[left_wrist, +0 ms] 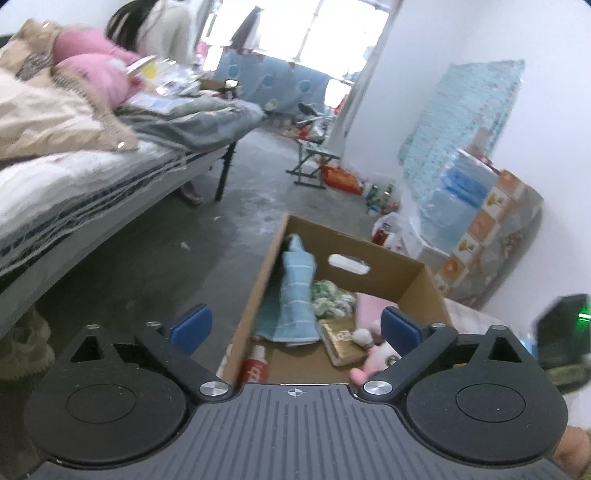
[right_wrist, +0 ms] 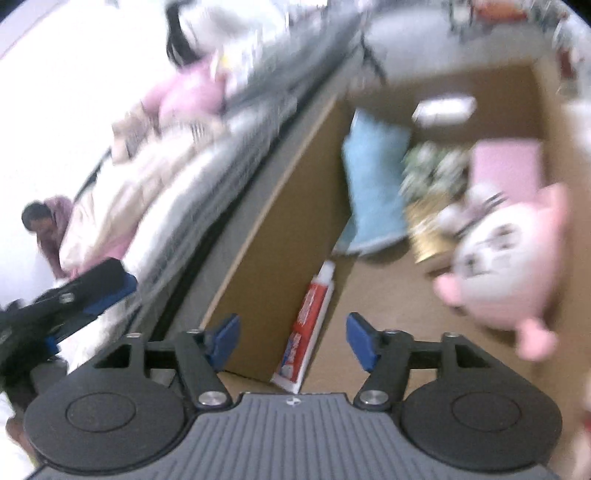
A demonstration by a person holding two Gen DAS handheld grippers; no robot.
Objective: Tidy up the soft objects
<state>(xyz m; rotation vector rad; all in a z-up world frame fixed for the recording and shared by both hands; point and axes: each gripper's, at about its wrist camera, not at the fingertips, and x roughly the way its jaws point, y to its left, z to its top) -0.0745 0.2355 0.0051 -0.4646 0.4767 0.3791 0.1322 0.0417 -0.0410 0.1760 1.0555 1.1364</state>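
Note:
An open cardboard box (left_wrist: 406, 273) stands on the floor beside the bed. In it lie a light blue towel (left_wrist: 297, 291), a green-and-white fluffy bundle (left_wrist: 332, 299), a pink cloth (left_wrist: 369, 306), a gold packet (left_wrist: 341, 341) and a red-and-white toothpaste tube (left_wrist: 255, 365). A pink-and-white plush (right_wrist: 506, 258), blurred, is at the box's right side, apart from my fingers. My left gripper (left_wrist: 295, 326) is open wide above the box's near left wall, holding nothing. My right gripper (right_wrist: 293, 339) is open over the box's near end, and the toothpaste tube (right_wrist: 310, 321) lies below it.
A bed (left_wrist: 110, 184) with beige bedding and pink pillows (left_wrist: 96, 62) runs along the left. A person (left_wrist: 162, 33) sits at its far end, another person (right_wrist: 44, 225) crouches by it. A folding stool (left_wrist: 314, 162), bottles and a wrapped mattress (left_wrist: 461, 147) line the right wall.

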